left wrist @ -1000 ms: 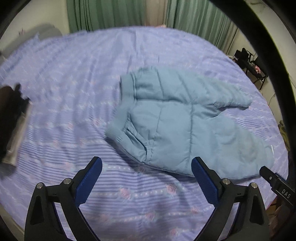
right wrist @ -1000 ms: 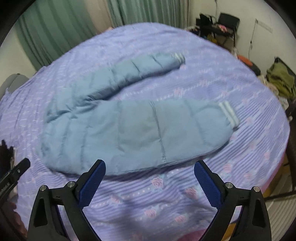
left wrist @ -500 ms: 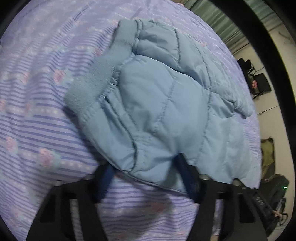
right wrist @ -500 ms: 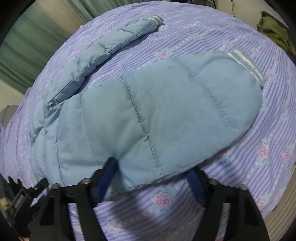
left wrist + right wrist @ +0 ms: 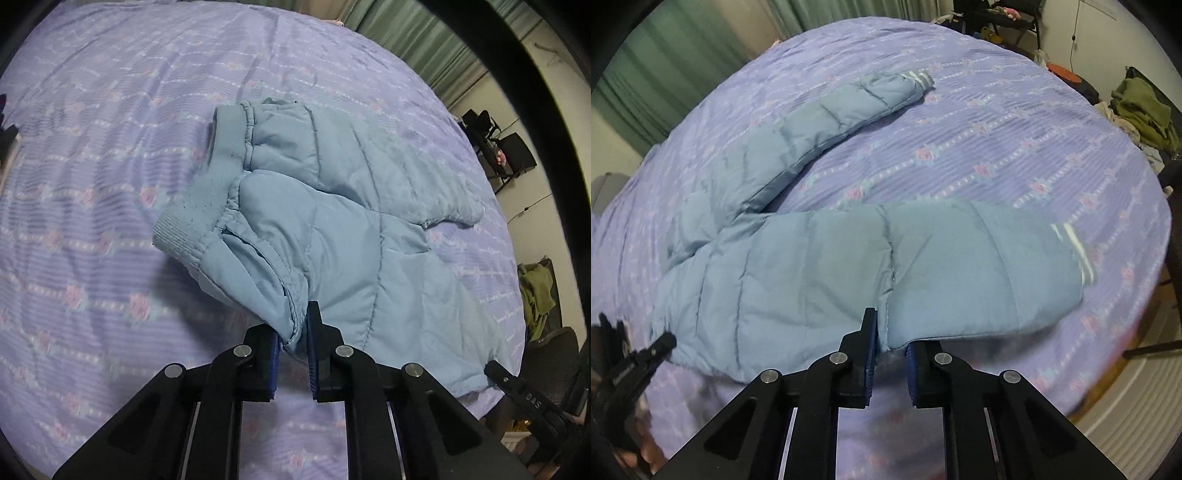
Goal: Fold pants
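Pants (image 5: pixel 332 229) are lying spread on the bed (image 5: pixel 110 147), legs apart. Left tongs (image 5: pixel 293 354) are pinching the hip edge beside the pocket; right tongs (image 5: pixel 890 354) are pinching the near leg's edge. Slippery padded fabric is risking slipping free once lifted.

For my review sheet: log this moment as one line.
light blue quilted pants on purple floral bedspread | left gripper shut on near hip edge | right gripper shut on near leg edge | legs spread
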`<move>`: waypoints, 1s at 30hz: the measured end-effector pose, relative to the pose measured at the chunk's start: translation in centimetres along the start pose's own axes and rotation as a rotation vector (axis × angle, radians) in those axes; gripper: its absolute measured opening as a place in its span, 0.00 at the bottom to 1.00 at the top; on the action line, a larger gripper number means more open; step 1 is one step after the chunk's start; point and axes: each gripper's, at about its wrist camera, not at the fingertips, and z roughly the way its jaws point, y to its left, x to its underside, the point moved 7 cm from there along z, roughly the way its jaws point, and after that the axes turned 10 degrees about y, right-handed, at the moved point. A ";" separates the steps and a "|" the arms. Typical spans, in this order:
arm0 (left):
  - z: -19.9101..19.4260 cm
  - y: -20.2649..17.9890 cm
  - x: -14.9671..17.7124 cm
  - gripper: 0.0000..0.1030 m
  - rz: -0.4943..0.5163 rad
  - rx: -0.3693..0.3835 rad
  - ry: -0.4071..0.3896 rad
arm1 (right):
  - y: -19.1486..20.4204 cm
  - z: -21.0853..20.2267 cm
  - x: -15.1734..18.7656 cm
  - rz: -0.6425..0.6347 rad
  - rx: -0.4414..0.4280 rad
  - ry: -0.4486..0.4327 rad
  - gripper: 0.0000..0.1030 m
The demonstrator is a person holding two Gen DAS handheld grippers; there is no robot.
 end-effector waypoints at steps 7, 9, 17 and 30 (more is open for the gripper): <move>-0.7 0.3 3.6 0.14 -0.004 -0.029 0.058 | -1.2 -2.9 2.8 -0.062 0.033 0.044 0.14; -1.1 0.1 4.1 0.13 -0.030 -0.027 0.068 | -1.9 -3.9 3.3 -0.066 0.029 0.040 0.14; -4.8 -1.8 -0.2 0.12 -0.128 -0.021 -0.022 | -0.2 -7.9 -0.9 -0.096 -0.013 -0.041 0.14; -1.8 -2.3 -13.6 0.12 -0.194 -0.064 -0.113 | 6.7 -5.2 -13.7 -0.190 -0.069 -0.135 0.14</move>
